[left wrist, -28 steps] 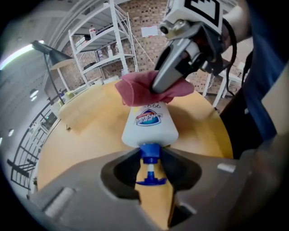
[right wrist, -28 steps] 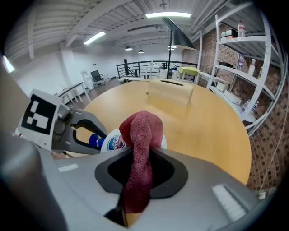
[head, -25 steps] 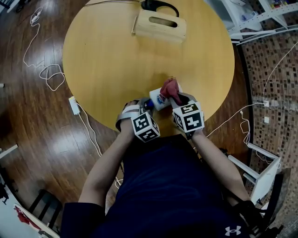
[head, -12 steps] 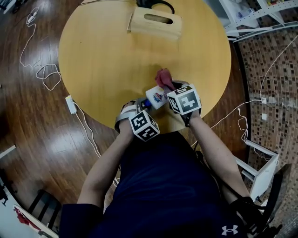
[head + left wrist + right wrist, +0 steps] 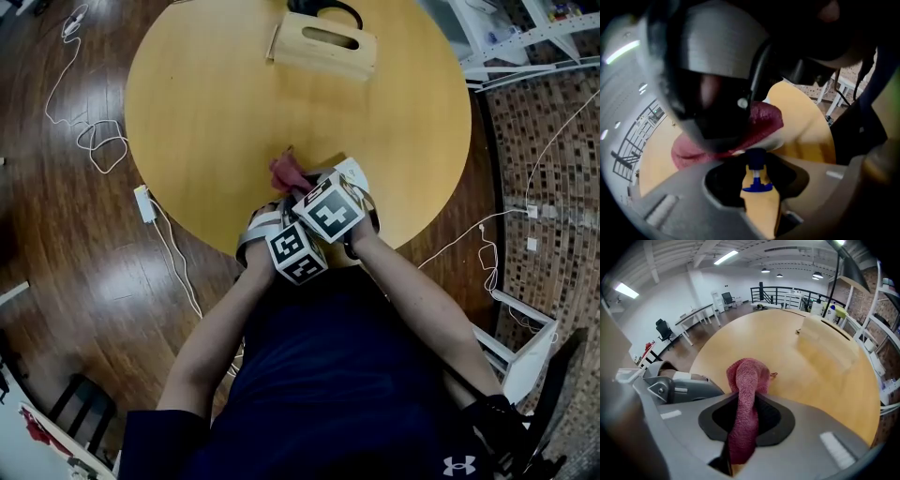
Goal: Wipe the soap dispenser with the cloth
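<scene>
The soap dispenser's blue pump neck (image 5: 756, 161) sits between the jaws of my left gripper (image 5: 756, 165), which is shut on it, and a little of its white shoulder (image 5: 780, 139) shows beyond. A red cloth (image 5: 744, 385) hangs bunched out of my right gripper (image 5: 745, 414), which is shut on it. In the left gripper view the cloth (image 5: 761, 121) lies draped over the top of the bottle under the right gripper's dark body. From the head view the cloth (image 5: 286, 172) pokes out past the two marker cubes, and the bottle is hidden beneath them.
The round wooden table (image 5: 216, 94) carries a wooden tissue box (image 5: 328, 47) at its far edge. White cables (image 5: 94, 142) and a power adapter (image 5: 143, 203) lie on the floor at the left. A white chair frame (image 5: 525, 347) stands at the right.
My right gripper has swept left with the cloth across the dispenser and rolled; it now sits over the bottle and close above the left gripper. The left gripper has stayed put.
</scene>
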`<action>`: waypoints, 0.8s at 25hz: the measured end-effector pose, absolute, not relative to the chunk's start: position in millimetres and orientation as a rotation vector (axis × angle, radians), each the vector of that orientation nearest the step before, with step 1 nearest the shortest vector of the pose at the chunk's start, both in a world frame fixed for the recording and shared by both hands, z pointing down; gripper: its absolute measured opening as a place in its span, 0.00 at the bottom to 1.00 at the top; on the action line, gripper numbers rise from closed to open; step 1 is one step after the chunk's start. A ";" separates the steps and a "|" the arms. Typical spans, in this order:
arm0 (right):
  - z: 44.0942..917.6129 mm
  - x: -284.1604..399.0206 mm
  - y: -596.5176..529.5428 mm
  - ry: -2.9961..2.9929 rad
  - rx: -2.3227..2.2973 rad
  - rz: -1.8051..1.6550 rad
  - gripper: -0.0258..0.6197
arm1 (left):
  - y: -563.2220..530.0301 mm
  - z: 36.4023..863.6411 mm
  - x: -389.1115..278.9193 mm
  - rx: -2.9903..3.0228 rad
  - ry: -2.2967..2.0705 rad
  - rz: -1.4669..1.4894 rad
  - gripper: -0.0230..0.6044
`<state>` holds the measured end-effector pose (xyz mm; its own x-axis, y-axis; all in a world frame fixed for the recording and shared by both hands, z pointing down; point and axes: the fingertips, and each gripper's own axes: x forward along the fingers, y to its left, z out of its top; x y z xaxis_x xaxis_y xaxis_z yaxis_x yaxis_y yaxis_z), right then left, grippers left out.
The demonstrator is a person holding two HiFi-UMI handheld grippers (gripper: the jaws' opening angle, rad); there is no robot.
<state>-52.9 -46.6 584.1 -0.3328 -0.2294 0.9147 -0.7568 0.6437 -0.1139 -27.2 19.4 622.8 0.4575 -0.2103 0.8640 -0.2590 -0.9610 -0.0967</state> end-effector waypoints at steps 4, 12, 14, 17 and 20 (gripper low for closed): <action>594.0 13.3 -64.6 -1.780 0.928 0.732 0.16 | 19.5 623.1 -25.0 2.643 -0.443 1.539 0.25; 579.7 66.9 -64.2 -1.749 1.099 0.719 0.16 | 17.1 624.8 -28.6 2.633 -0.436 1.541 0.25; 573.4 15.1 -35.3 -1.890 0.935 0.660 0.16 | 16.8 624.2 -28.9 2.626 -0.428 1.535 0.25; 570.5 -37.1 7.8 -2.024 0.744 0.657 0.16 | 17.4 623.4 -31.4 2.627 -0.407 1.531 0.25; 579.2 -14.7 11.7 -2.039 0.821 0.786 0.16 | 16.9 622.7 -33.9 2.636 -0.396 1.526 0.25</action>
<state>-14.7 11.7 579.2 -0.4826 -0.2764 0.8311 -0.7628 0.5990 -0.2437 -33.9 16.9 622.7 0.4737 -0.1863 0.8607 -0.2560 -0.9643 -0.0678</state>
